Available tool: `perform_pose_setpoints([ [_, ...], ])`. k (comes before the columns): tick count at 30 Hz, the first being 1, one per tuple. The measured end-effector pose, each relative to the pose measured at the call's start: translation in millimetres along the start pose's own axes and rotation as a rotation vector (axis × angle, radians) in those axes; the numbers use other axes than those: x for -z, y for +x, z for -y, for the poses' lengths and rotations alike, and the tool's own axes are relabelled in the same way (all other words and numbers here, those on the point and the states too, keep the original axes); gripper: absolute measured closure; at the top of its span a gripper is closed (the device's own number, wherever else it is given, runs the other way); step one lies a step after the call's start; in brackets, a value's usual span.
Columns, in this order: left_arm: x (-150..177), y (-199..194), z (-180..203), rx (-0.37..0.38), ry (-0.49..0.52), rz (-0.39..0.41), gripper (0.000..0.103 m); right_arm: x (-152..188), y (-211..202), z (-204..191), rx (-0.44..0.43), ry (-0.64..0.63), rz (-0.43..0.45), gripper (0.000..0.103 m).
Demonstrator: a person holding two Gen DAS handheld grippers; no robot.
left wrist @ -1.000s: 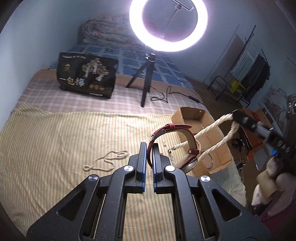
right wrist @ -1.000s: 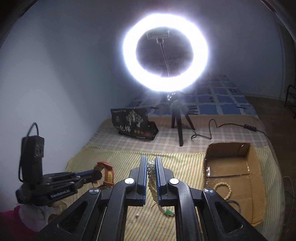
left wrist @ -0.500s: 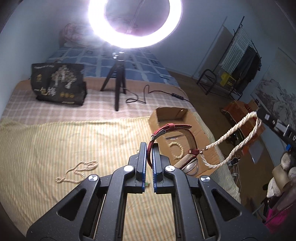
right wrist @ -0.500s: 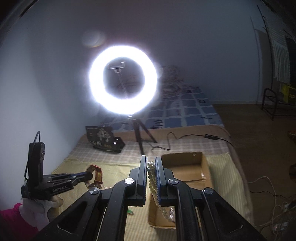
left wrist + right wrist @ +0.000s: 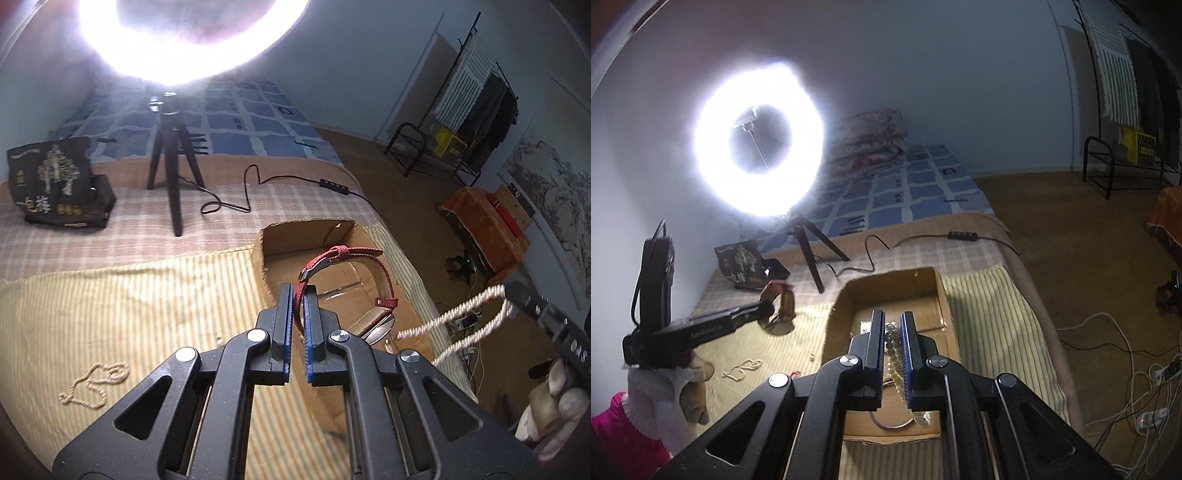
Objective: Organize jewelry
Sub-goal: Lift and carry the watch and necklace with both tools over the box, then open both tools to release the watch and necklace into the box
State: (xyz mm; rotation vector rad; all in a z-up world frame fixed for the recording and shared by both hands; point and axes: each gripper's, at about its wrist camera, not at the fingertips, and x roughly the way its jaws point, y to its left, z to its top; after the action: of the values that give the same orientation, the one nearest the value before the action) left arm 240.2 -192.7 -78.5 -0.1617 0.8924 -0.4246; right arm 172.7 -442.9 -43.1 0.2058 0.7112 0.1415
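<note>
I count two grippers: left gripper, right gripper. One red-strap watch, pinched in my left one. Two pearl strands: one pearl necklace hanging from my right one, one loose pearl necklace lying near left on the striped cloth. One cardboard box, right of centre. One metal bangle inside it. One ring light on one tripod, far. One black bag, far left. One clothes rack, far right.
</note>
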Motion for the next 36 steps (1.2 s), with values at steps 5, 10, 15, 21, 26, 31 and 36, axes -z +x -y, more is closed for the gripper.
perform_pose_setpoints([
  [5,-7,29,6,-0.003,-0.023,-0.022,0.1,4,10,7,0.008,0.004,-0.017,0.097],
  [10,-8,51,8,-0.018,-0.032,-0.046,0.1,10,20,10,0.015,0.001,-0.04,0.097],
  [15,-8,61,2,-0.03,-0.053,-0.07,0.098,13,29,13,0.011,0.011,-0.06,0.096],
  [21,-8,57,2,-0.031,-0.033,-0.053,0.063,14,30,15,0.034,0.038,-0.045,0.046],
  [26,-7,46,5,-0.046,0.0,-0.026,0.056,15,31,13,0.051,0.035,-0.045,0.032],
  [31,-4,40,1,-0.049,-0.001,-0.023,0.056,17,32,8,0.066,0.021,-0.049,0.022],
  [36,1,29,0,-0.059,0.016,0.002,0.056,18,31,4,0.085,0.01,-0.049,0.016],
])
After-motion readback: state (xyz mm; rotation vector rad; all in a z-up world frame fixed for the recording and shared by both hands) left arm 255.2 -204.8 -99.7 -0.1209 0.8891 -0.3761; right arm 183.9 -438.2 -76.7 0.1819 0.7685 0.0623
